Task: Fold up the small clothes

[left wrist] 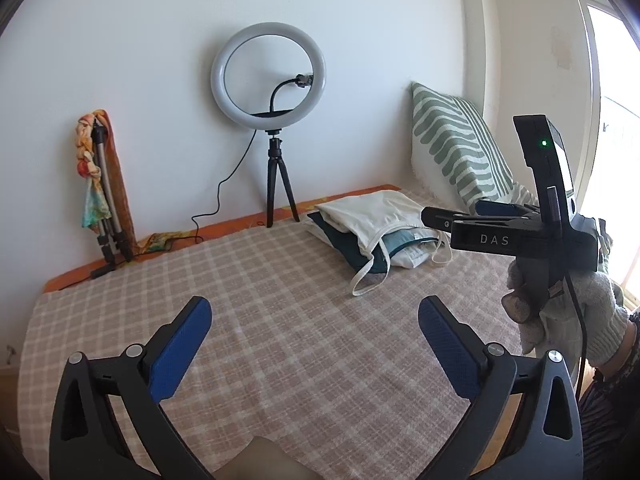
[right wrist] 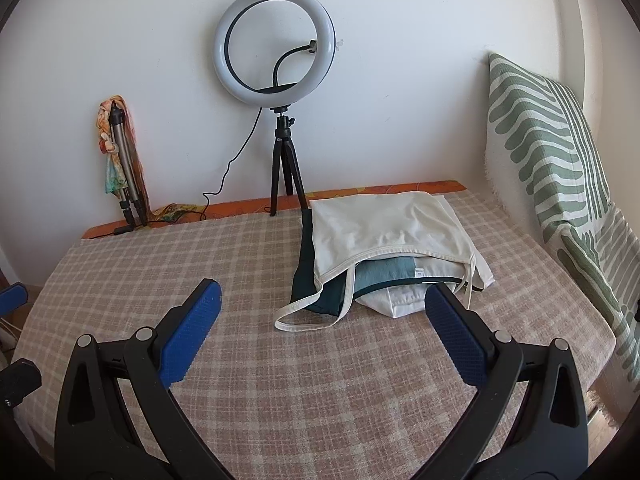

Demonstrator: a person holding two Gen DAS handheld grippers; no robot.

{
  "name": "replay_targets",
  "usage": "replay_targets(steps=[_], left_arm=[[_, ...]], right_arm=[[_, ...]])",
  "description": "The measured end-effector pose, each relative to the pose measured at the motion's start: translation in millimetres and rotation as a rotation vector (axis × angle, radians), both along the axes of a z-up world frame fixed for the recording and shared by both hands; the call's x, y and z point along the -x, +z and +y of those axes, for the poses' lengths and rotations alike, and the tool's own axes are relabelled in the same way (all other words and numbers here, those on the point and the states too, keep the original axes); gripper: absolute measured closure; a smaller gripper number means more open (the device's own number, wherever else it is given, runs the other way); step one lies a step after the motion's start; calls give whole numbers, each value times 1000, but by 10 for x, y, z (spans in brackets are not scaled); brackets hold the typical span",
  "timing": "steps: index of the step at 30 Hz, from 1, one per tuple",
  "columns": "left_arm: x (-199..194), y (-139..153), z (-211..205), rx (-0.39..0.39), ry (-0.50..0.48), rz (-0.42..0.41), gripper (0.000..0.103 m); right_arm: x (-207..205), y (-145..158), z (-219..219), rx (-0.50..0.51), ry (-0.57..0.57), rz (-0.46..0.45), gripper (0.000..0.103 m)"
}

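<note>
Fingers [right wrist: 456, 336] spread, clothes [right wrist: 384, 248] beyond

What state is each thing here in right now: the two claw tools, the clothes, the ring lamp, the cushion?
left gripper: open, nothing between its blue pads.
right gripper: open, holding nothing.
stack of clothes: folded, piled on the checked cover, a cream strappy top uppermost, its straps trailing loose.
ring light: upright on its small tripod, looks unlit.
striped cushion: leaning against the wall.
folded tripod: collapsed, propped against the wall.
</note>
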State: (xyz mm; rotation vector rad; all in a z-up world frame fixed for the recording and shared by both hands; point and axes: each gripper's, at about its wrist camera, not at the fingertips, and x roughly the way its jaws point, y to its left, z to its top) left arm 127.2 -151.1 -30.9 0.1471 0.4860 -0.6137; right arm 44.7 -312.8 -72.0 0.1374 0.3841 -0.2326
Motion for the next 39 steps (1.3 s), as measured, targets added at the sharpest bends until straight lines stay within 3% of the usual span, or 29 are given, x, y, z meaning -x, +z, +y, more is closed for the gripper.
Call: replay_targets(steps=[3,8,39], left_arm=[[-40,-80,-18,-9,-13,52,0],[-59,-168,-36,-46,-2,48,0],[-92,-174,-10,-39,17,66,0]], right_arm=[[-8,-20,-37,-18,-12,-5,0],[-25,-53,-113,-40,-44,-12,0],[-66,-133,-130,-90,-60,-4,0]])
